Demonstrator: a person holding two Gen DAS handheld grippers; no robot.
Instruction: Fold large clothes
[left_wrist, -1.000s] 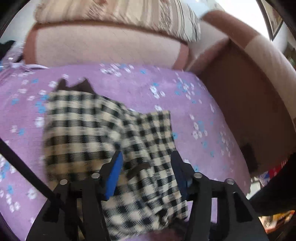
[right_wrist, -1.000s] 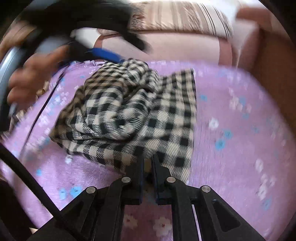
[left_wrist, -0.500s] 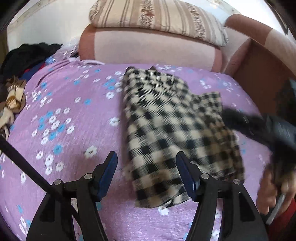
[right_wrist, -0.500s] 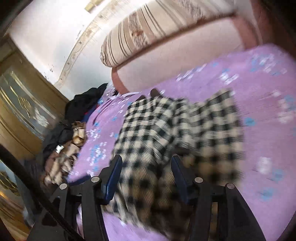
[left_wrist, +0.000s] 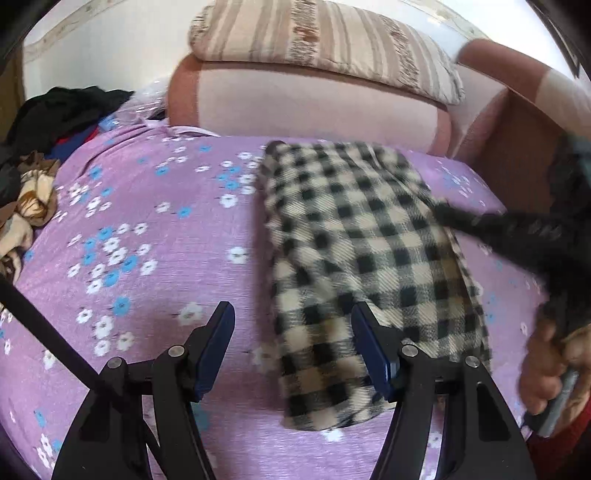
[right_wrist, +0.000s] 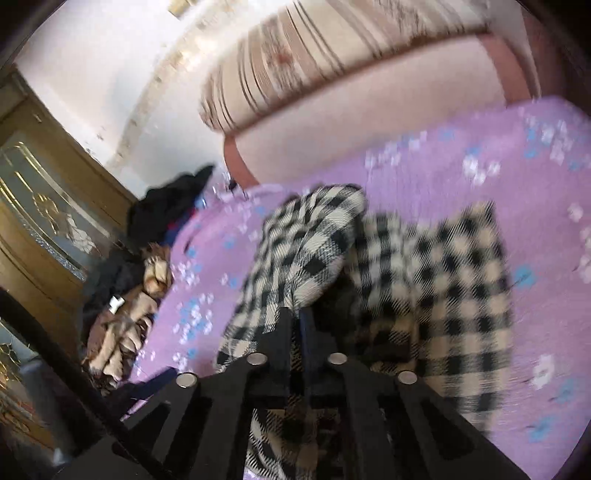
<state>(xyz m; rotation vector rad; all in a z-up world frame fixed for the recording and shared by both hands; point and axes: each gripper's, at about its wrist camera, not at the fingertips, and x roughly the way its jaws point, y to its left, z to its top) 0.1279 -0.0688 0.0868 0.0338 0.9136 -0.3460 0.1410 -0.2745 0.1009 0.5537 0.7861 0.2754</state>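
Observation:
A black-and-cream checked garment (left_wrist: 369, 258) lies folded in a long strip on the purple flowered bed cover (left_wrist: 147, 240). My left gripper (left_wrist: 293, 325) is open and empty, hovering above the garment's near left edge. In the right wrist view my right gripper (right_wrist: 297, 321) is shut on a fold of the checked garment (right_wrist: 461, 280) and lifts that edge off the bed. The right gripper and the hand holding it (left_wrist: 546, 369) also show, blurred, at the right of the left wrist view.
A striped pillow (left_wrist: 325, 44) rests on the pink sofa back (left_wrist: 306, 107) behind the bed. A pile of dark and brown clothes (left_wrist: 33, 177) lies at the left edge. A brown armrest (left_wrist: 524, 147) stands at the right. A wooden cabinet (right_wrist: 44, 221) is far left.
My right gripper has closed on the garment's edge and raised it. My left gripper has drawn slightly nearer the garment and stays open.

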